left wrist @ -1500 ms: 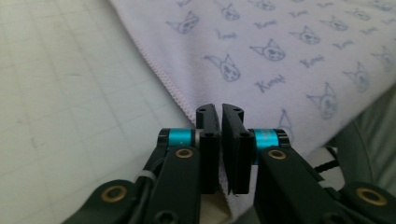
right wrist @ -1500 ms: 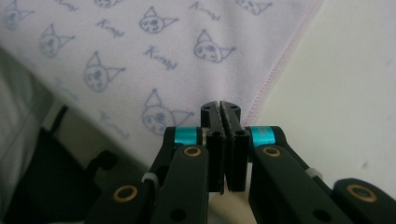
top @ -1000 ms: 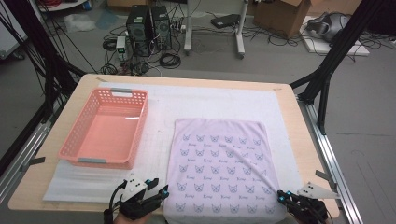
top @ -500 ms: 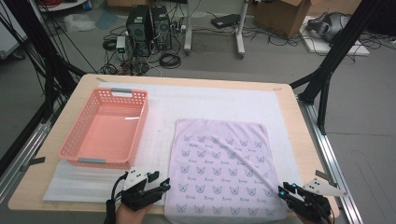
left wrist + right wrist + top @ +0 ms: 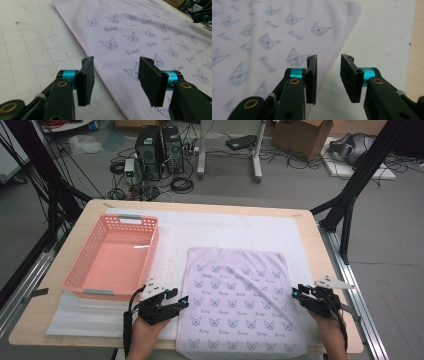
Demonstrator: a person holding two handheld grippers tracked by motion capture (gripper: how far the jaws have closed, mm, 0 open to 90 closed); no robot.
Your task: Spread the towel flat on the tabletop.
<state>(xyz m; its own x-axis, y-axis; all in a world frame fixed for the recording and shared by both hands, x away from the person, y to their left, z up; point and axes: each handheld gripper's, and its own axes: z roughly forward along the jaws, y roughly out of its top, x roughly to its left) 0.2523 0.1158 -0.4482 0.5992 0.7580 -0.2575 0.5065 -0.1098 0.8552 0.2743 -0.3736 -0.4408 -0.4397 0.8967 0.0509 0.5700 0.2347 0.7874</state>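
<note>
A pale lilac towel [image 5: 240, 300] printed with cat faces lies spread flat on the white mat [image 5: 225, 227]. My left gripper [image 5: 183, 301] hovers at the towel's left edge. Its jaws have just been opening. In the left gripper view it [image 5: 116, 62] stands open, and the hem of the towel [image 5: 140, 30] runs beneath the gap without being pinched. My right gripper [image 5: 297, 293] sits at the towel's right edge. Its jaws have also just been opening. In the right gripper view it [image 5: 329, 58] is open over the towel [image 5: 262, 30] hem, holding nothing.
An empty pink plastic basket [image 5: 112, 257] stands on the mat left of the towel, just beyond my left gripper. The wooden table's rim [image 5: 320, 250] runs close past my right gripper. Black frame posts and cables stand around the table on the floor.
Both grippers have moved away from the person along the towel's side edges, the left one also slightly inward. The right jaws, shut before, now stand apart. The towel lies unmoved.
</note>
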